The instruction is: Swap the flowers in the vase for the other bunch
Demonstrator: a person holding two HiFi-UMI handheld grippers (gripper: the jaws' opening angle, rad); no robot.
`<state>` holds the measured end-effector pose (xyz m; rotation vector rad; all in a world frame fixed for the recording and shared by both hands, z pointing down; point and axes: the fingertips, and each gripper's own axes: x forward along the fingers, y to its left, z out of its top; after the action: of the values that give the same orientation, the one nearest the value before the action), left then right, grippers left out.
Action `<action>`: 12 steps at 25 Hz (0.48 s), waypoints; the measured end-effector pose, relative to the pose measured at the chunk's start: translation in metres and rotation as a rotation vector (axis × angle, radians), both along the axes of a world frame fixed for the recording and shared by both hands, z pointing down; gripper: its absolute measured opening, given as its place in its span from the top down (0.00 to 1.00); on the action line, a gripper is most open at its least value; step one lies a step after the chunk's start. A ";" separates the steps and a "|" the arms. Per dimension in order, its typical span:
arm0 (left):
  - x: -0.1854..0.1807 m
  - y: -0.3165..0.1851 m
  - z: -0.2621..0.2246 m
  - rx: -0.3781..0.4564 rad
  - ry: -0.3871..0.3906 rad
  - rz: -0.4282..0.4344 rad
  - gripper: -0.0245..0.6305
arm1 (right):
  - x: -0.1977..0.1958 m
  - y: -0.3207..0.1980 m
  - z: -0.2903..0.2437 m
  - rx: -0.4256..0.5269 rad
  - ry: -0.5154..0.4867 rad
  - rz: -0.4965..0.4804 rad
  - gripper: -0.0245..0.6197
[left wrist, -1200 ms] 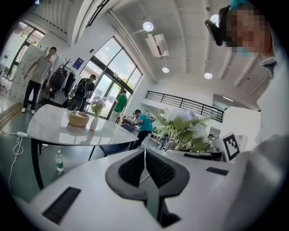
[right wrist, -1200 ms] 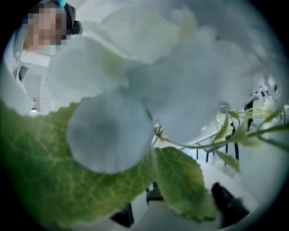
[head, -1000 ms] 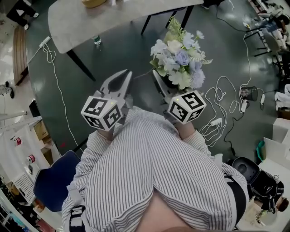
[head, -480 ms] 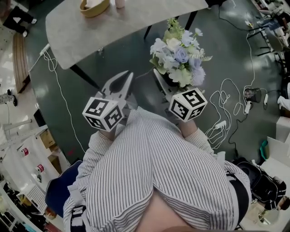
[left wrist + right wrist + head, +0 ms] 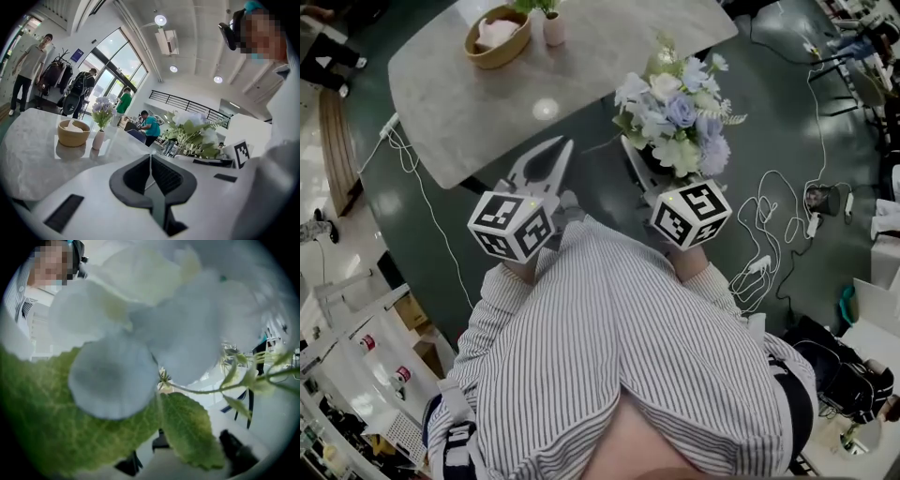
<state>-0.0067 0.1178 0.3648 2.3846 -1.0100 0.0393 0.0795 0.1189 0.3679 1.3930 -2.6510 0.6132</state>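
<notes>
— Where have we got the other bunch (image 5: 675, 108)?
— In our right gripper (image 5: 633, 155), held over the dark floor (image 5: 769, 112) near the table's edge. The jaws are nearly together, pinching the bunch at its base, under the blooms. White and pale blue flowers and green leaves fill that gripper's own view, so we see little of the jaws there.
— And our left gripper (image 5: 150, 161)?
— Its jaws are pressed together with nothing between them, and it points toward the table (image 5: 469, 94).
— Can we see the vase (image 5: 98, 139)?
— Yes, it is small and pale and stands upright on the tabletop with lilac flowers (image 5: 103, 108) in it, just beside a wooden bowl (image 5: 73, 133). Both our grippers are well apart from it, side by side in front of our striped shirt (image 5: 609, 356)
</notes>
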 end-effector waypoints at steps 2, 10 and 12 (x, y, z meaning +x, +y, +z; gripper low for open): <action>-0.008 -0.028 0.002 -0.004 0.002 0.009 0.93 | -0.008 -0.026 0.001 -0.001 0.001 0.011 0.91; -0.013 -0.045 -0.008 0.018 0.006 0.063 0.93 | -0.019 -0.046 -0.012 0.029 0.015 0.046 0.91; -0.015 -0.043 -0.009 0.019 0.011 0.065 0.93 | -0.020 -0.046 -0.015 0.037 0.021 0.050 0.91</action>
<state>-0.0212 0.0749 0.3557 2.4321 -0.9310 0.0401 0.0594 0.0732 0.3532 1.4712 -2.6321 0.5537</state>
